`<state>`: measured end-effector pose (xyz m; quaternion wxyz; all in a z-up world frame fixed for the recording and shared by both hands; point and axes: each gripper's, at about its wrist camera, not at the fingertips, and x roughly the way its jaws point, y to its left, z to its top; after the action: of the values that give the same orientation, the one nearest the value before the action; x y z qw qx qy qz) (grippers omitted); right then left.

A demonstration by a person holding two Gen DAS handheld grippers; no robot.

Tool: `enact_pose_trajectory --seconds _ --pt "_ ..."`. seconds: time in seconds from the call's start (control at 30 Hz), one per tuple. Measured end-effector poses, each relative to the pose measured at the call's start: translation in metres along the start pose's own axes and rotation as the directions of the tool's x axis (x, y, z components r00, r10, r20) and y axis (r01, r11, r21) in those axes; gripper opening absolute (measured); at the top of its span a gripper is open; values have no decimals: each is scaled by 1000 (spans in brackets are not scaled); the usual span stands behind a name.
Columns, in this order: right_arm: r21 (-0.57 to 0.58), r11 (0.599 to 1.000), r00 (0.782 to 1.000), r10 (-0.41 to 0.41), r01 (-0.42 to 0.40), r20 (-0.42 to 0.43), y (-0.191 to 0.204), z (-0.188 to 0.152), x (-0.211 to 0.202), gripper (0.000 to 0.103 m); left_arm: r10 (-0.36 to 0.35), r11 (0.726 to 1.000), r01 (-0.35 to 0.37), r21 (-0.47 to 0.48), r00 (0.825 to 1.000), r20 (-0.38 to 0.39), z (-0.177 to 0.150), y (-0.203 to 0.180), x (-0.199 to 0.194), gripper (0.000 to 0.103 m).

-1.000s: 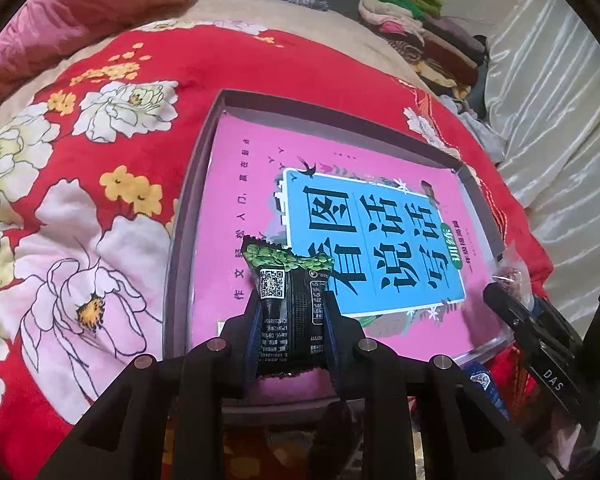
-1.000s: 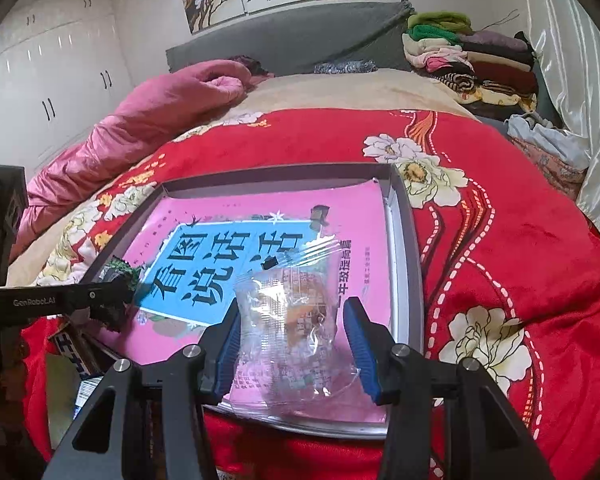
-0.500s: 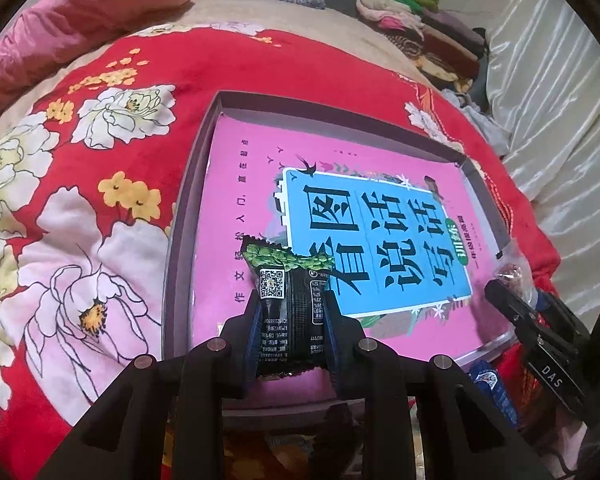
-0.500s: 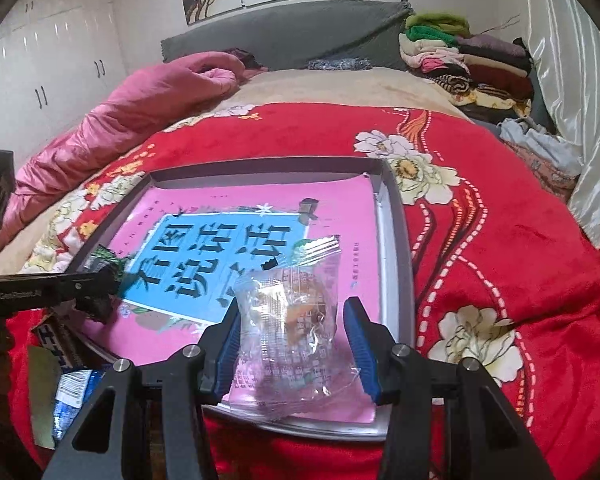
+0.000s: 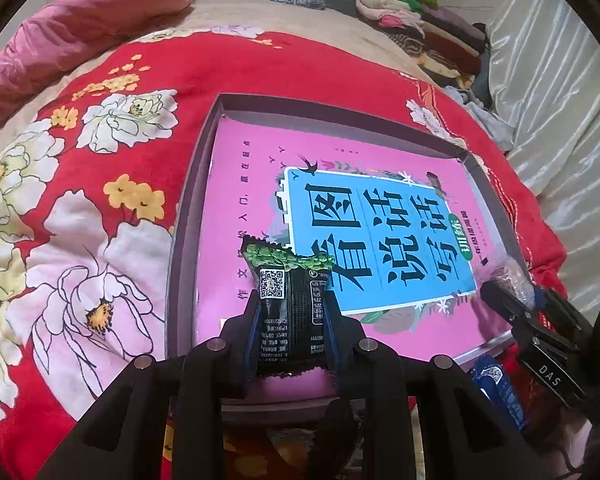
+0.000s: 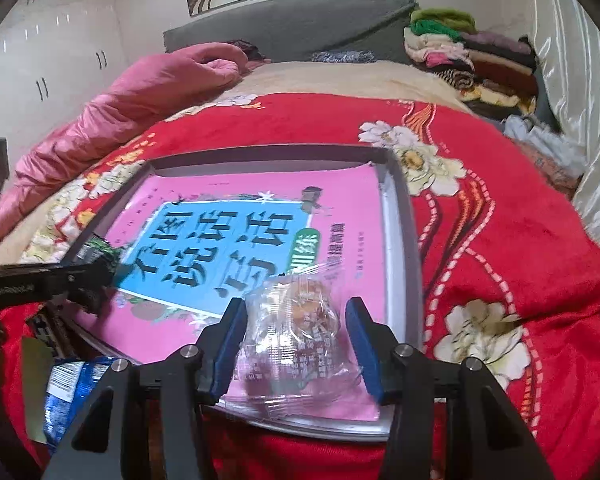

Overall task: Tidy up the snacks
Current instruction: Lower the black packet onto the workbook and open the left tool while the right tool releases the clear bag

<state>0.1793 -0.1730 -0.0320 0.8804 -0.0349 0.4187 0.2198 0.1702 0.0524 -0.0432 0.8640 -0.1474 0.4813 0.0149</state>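
My left gripper [image 5: 292,308] is shut on a black snack packet with a green top [image 5: 290,304], held over the near left corner of a grey tray [image 5: 188,200] lined with a pink and blue book [image 5: 360,220]. My right gripper [image 6: 296,320] is shut on a clear-wrapped pastry [image 6: 296,336] over the tray's near right part [image 6: 404,240]. The left gripper with its black packet shows in the right wrist view [image 6: 92,268]; the right gripper shows in the left wrist view [image 5: 516,300].
The tray lies on a red flowered blanket [image 6: 500,240] on a bed. A blue snack bag [image 6: 72,380] lies below the tray's near edge, also in the left wrist view [image 5: 496,384]. A pink quilt [image 6: 148,92] and folded clothes [image 6: 472,56] lie farther back.
Both grippers have moved a little forward over the tray, each still holding its snack. Nothing was let go.
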Motion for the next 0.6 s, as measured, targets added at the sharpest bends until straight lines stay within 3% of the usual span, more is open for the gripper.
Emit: enact_pose_trajectory --seconds 0.23,0.37,0.6 --pt "-5 1000 1000 -4 4 -4 1 0 0 53 -9 1000 9 0 1000 2 0 -2 0 30" --pt "-12 1000 1000 -9 9 -4 1 0 -2 53 -3 1000 2 9 1000 0 -1 -6 -1 41" --pt "-23 999 999 -33 34 12 1 0 -6 64 -22 1000 22 -10 1000 0 -6 -8 -2 58"
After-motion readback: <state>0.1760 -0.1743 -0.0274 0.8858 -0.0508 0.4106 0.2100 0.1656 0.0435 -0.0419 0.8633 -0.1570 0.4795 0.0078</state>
